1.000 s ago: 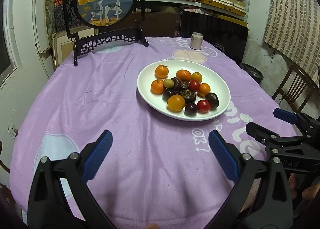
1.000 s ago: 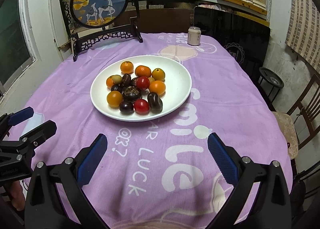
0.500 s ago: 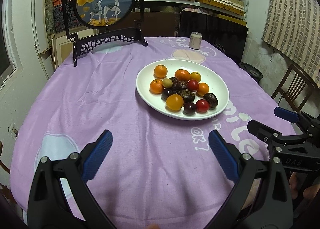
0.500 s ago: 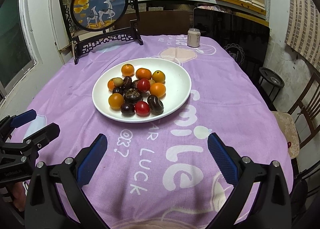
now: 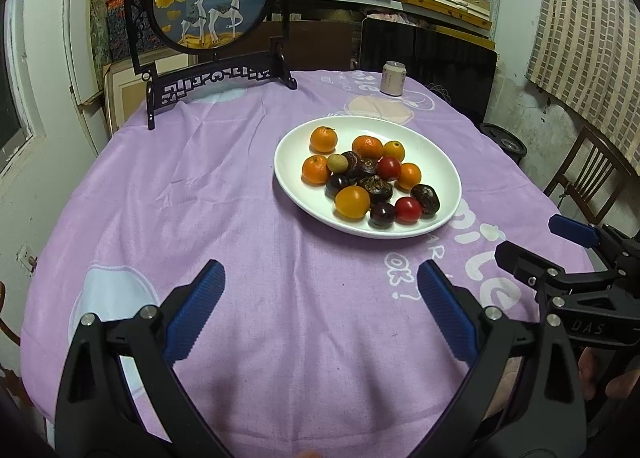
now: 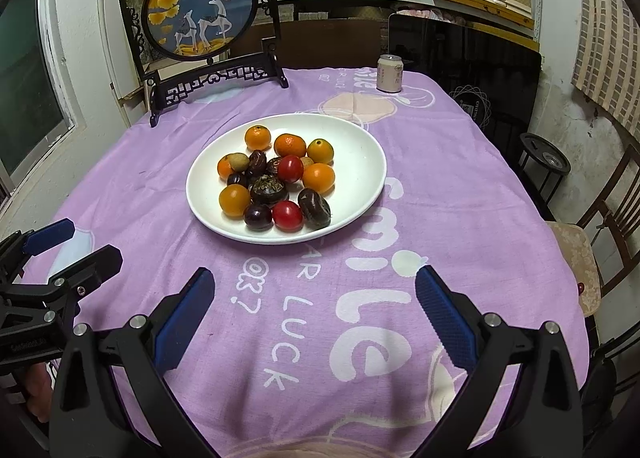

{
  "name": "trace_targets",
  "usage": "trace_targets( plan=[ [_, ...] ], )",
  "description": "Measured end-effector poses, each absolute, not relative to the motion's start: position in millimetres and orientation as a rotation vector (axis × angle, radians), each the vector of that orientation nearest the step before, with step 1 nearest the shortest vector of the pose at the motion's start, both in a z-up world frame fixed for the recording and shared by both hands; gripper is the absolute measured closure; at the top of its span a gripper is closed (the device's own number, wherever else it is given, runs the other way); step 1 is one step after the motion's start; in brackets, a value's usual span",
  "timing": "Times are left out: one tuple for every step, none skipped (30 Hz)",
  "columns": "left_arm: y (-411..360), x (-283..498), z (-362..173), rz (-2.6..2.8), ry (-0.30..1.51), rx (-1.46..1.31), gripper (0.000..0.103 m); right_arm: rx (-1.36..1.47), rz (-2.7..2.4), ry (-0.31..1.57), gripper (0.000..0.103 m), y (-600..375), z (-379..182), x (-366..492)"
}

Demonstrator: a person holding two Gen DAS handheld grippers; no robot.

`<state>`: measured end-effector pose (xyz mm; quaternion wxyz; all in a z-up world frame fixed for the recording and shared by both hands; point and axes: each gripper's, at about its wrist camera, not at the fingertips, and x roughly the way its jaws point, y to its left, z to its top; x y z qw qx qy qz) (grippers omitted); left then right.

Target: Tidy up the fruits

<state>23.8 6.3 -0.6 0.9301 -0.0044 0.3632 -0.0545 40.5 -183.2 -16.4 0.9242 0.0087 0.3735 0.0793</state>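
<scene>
Both the left gripper and right gripper hover wide-fingered, empty, at the worktop's near edge, facing the fruit plate for reach.

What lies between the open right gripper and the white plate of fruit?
Only purple tablecloth with white printed lettering; nothing else sits between the right gripper and the plate, as the right wrist view shows.

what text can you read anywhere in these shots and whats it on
"mile", "LUCK", "OK?": white print on the purple tablecloth, partly hidden by the white plate.
"DAS": on the right gripper body, left wrist view.
Can label: too small to read.
Black panel logo: blurred.
</scene>
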Motion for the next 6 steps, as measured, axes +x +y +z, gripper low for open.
trace_targets(
  plan=[
    [6.7,24.0,-0.8,-0.111,0.745,-0.011,0.004,0.017,0.162,0.766,0.002,-183.0,-16.4,40.4],
    [7.6,24.3,-0.9,-0.11,0.746,-0.013,0.004,0.017,0.162,0.767,0.002,-183.3,-16.4,40.6],
    [8.2,24.5,-0.9,-0.109,0.748,-0.016,0.004,0.017,0.162,0.767,0.002,-183.3,-16.3,40.6],
    [8.7,24.3,-0.5,-0.108,0.747,-0.018,0.004,0.017,0.162,0.767,0.002,-183.2,-16.2,40.4],
    [8.9,24.4,-0.6,-0.108,0.748,-0.019,0.004,0.017,0.163,0.766,0.002,-183.4,-16.2,40.6],
    [9.0,24.3,-0.8,-0.109,0.749,-0.02,0.004,0.017,0.162,0.766,0.002,-183.5,-16.3,40.6]
  ],
)
